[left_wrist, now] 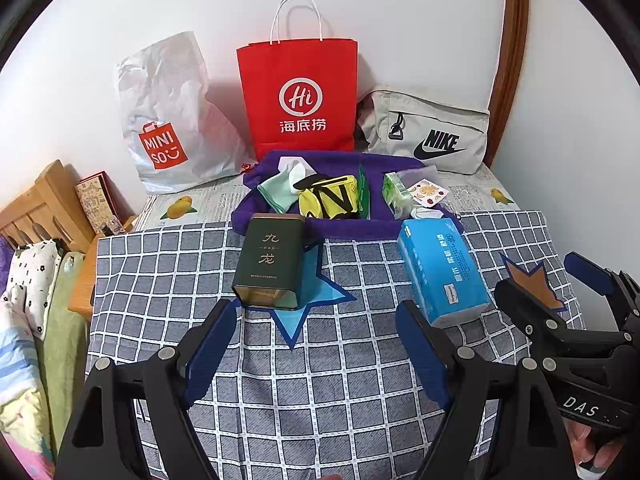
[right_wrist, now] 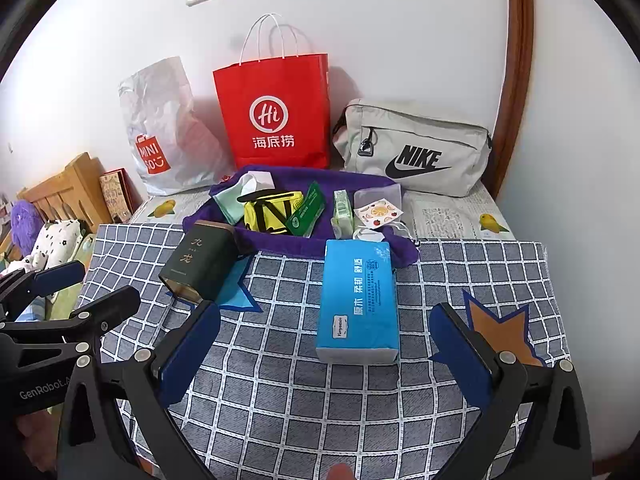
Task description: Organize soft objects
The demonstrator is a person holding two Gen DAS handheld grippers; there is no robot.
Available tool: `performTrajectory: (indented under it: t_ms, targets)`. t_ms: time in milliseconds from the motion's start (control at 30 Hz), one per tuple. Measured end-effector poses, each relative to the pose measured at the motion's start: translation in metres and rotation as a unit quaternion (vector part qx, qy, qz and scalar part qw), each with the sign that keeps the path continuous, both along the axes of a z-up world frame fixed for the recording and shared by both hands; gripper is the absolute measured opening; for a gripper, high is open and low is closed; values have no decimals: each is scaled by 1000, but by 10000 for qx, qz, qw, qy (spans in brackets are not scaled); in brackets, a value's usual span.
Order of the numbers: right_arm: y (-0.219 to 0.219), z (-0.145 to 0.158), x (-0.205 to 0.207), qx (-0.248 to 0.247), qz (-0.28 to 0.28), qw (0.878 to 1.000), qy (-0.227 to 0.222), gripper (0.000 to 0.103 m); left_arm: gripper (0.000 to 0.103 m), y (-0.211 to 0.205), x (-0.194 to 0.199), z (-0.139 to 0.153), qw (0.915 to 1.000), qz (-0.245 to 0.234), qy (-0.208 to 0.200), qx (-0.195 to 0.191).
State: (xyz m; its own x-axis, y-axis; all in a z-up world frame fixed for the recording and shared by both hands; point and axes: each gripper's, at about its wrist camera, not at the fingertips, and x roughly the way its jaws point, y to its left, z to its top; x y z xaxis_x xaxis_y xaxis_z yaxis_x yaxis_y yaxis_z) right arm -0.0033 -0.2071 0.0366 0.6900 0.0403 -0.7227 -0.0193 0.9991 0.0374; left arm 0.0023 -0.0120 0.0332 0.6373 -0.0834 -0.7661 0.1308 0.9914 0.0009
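1. Left claw point(left_wrist: 316, 336) sat nearest the lens, jaws spread wide, nothing between them, hovering over the checked cloth point(left_wrist: 328, 392) on the desk.
2. Right claw point(right_wrist: 326, 346) was also spread wide and empty; the near end of the blue tissue pack point(right_wrist: 358, 300) lay between its fingers, untouched by either pad.
3. Each claw showed in the other's view: right one at the right edge of the left wrist view, left one at the left edge of the right wrist view.
4. Blue tissue pack lay flat on the checked cloth, right of centre, between a blue star patch point(left_wrist: 304, 300) and an orange star patch point(right_wrist: 506, 330).
5. Dark green tin point(left_wrist: 270, 264) lay tilted on the blue star patch, its far end touching the purple towel point(left_wrist: 340, 226).
6. Purple towel lay behind the tin and pack, holding small soft items: a mint cloth point(left_wrist: 278, 194), a yellow pouch point(left_wrist: 330, 198), a green packet point(right_wrist: 306, 210), a small tissue pack point(right_wrist: 344, 210), a fruit-sticker pouch point(right_wrist: 378, 210).
7. Against the wall stood a white Miniso bag point(left_wrist: 168, 120), a red paper bag point(left_wrist: 298, 96) and a grey Nike bag point(left_wrist: 428, 130), left to right.
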Motion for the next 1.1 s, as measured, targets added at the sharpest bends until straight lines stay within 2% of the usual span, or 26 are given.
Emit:
performTrajectory:
  t_ms: [1100]
  targets:
    - [0, -2, 3, 5, 17, 10000, 28, 103, 81, 4, 0, -1, 10000, -19, -40, 15]
